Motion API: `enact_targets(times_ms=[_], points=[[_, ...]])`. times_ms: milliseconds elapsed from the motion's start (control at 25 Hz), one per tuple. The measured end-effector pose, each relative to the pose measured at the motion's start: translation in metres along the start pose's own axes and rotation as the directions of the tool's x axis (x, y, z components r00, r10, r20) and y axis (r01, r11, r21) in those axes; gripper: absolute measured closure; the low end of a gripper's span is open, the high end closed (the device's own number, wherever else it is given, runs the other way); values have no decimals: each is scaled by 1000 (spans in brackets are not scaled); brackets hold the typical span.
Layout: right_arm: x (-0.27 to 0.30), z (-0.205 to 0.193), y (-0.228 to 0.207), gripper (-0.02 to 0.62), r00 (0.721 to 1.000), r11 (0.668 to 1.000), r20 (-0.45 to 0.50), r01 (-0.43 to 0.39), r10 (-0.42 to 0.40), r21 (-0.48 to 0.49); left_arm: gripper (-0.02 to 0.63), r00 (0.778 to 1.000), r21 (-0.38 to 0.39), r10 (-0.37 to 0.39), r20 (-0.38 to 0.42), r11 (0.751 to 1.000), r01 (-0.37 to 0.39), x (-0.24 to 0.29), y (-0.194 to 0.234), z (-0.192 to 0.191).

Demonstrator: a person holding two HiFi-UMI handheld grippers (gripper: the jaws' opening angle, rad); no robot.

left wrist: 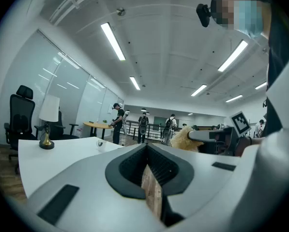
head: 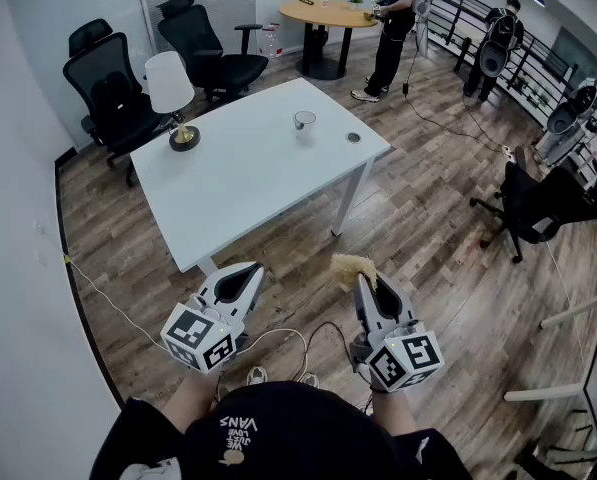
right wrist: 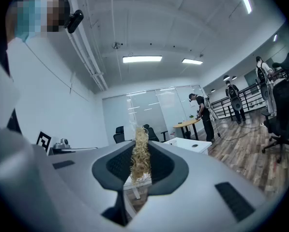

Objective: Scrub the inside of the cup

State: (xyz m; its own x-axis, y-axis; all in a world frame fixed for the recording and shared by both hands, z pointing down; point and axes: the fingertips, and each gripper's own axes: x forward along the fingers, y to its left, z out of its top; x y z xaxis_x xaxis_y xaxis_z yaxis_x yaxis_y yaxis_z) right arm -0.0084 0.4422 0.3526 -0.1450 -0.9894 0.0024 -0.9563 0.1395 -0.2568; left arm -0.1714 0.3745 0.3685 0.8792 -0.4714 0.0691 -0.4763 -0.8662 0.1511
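Observation:
A small clear glass cup (head: 304, 121) stands on the white table (head: 248, 173), toward its far right side; the cup (left wrist: 101, 143) shows tiny in the left gripper view. Both grippers are held well short of the table, in front of the person. My left gripper (head: 253, 271) is shut with nothing between its jaws. My right gripper (head: 363, 280) is shut on a tan fibrous scrubber (head: 352, 268), whose tuft sticks out past the tips. That scrubber (right wrist: 140, 154) runs up between the jaws in the right gripper view.
A table lamp (head: 172, 98) with a brass base stands at the table's far left corner. A small dark disc (head: 353, 137) lies right of the cup. Black office chairs (head: 113, 93) stand behind the table. Several people stand around a round wooden table (head: 328, 13) and railing. Cables lie on the wood floor.

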Motion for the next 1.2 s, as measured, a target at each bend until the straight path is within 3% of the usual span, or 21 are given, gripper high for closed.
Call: enact_targets(times_ms=[520, 1200], points=[[-7, -2, -14, 525, 999, 999, -14, -39, 39, 5, 595, 1000, 22, 18, -25, 1000, -17, 13, -21, -8], [-10, -8, -50, 525, 987, 987, -36, -156, 158, 49, 595, 993, 23, 114, -11, 993, -114, 44, -47, -21]])
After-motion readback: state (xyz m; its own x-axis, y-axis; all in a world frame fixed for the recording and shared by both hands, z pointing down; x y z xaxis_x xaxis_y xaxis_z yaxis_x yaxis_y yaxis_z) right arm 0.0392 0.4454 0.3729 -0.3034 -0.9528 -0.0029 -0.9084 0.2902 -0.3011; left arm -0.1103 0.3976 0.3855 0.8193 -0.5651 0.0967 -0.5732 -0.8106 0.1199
